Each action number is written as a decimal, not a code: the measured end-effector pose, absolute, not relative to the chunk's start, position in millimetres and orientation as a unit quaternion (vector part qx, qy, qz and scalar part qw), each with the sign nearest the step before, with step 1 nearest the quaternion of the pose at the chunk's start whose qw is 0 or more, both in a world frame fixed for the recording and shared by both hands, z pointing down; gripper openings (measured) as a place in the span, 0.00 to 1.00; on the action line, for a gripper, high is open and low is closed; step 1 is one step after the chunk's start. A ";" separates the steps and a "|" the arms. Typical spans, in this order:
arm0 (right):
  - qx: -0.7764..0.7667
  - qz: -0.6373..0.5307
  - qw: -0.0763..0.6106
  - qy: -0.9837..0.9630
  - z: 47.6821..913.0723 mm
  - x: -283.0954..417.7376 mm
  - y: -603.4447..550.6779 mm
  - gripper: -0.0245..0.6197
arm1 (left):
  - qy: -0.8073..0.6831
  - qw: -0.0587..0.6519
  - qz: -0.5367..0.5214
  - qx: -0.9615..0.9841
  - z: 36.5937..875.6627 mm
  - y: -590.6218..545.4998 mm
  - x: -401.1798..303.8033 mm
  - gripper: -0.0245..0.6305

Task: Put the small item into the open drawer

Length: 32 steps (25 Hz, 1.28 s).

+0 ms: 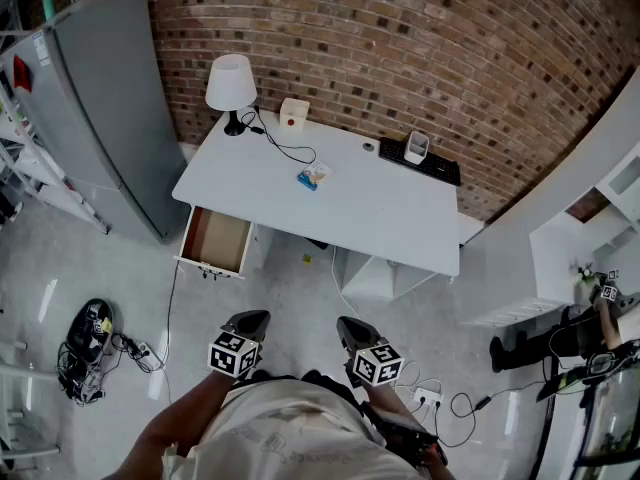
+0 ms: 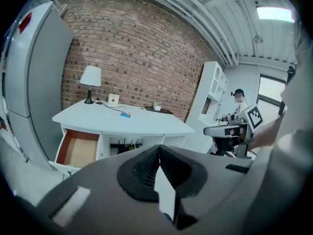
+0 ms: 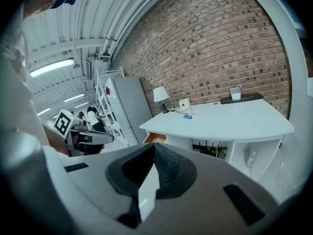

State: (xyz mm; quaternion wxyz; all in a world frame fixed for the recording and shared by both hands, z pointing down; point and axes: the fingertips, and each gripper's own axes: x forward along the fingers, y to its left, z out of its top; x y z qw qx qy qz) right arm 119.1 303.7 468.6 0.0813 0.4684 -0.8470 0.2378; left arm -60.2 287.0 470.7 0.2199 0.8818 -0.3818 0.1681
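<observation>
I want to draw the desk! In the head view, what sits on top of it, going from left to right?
White table lamp → small cream box with a red dot → small blue-and-white packet → black keyboard.

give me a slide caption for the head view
Jaws shut, left gripper and right gripper face a white desk: small item on top, drawer open.

Bright, even, cool indoor light. Source is overhead: strip light (image 3: 51,67) in right gripper view, light panel (image 2: 276,12) blown out in left gripper view. Tabletop (image 1: 380,208) evenly lit, soft shadow beneath. Floor (image 1: 45,303) carries pale glare streaks. Gripper views are fisheye: brick wall (image 2: 137,58) bows, corners go black. Left hand-held gripper (image 2: 159,150) and right hand-held gripper (image 3: 153,147) sit close to the lens, in soft focus.
</observation>
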 end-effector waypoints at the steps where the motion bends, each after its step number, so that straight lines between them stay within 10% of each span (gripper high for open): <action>1: 0.470 0.237 0.080 -0.847 467.9 124.6 302.8 0.05 | -0.381 0.219 0.170 0.882 470.3 286.9 -56.4 0.05; 32: 0.456 0.273 0.067 -0.844 487.8 223.3 291.7 0.05 | -0.383 0.201 0.233 0.871 480.5 279.2 54.2 0.05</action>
